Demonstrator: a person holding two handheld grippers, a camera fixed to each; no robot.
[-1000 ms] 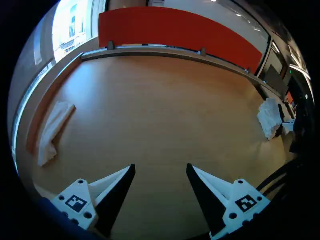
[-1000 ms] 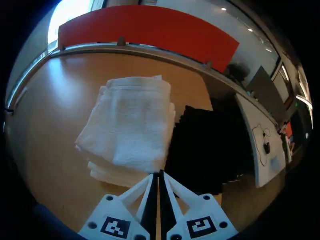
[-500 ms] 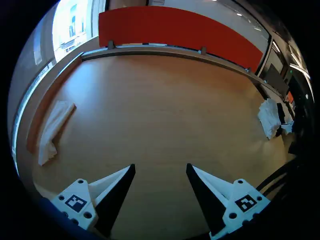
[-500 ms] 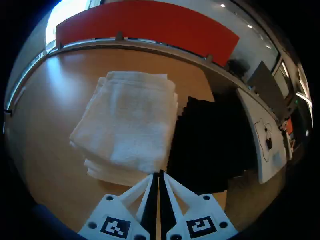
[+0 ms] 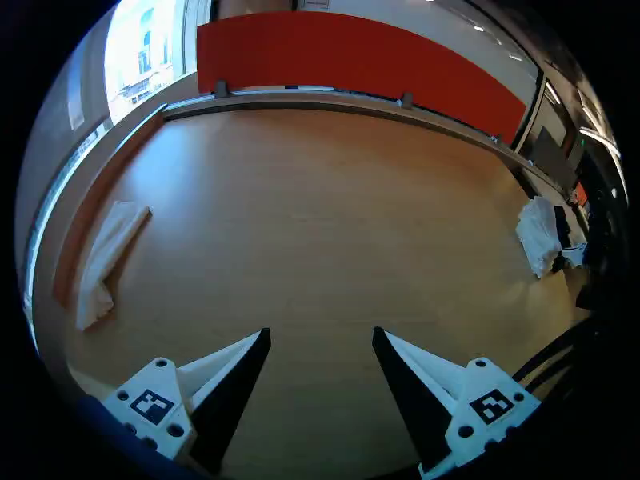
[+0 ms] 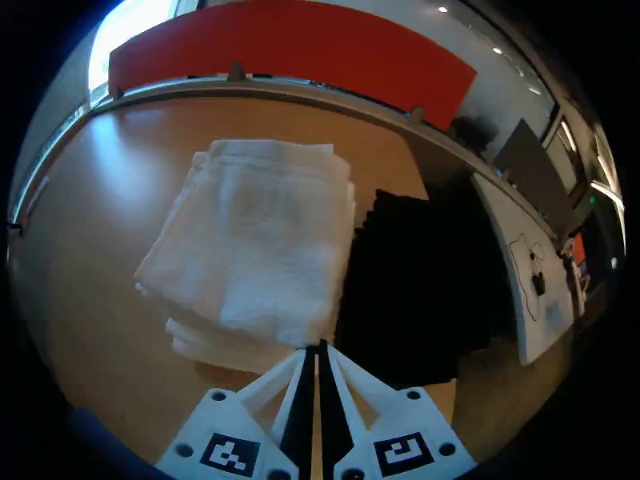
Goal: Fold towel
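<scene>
Right gripper view has the folded white terry towel [image 6: 252, 240] a little larger and more to the left than one second ago, and the orange wall panel [image 6: 304, 52] sits higher in the picture. The near corner of the towel stayed at the tips of the right gripper [image 6: 318, 352] all this time. Its two fingers are pressed together with only a thin dark line between them, so the corner is most likely pinched there and the towel moves with the hand. The towel lies in several layers on the light wooden table [image 6: 88, 240], its right edge just beside a black mat [image 6: 424, 296].

In the left gripper view almost nothing moved. The left gripper [image 5: 320, 344] hangs with its fingers wide apart over bare wood and holds nothing. The towel [image 5: 540, 240] is far off at the right edge, and a second white cloth [image 5: 104, 264] lies at the left edge.

The folding looks finished; what is probably left is only to place the towel.
</scene>
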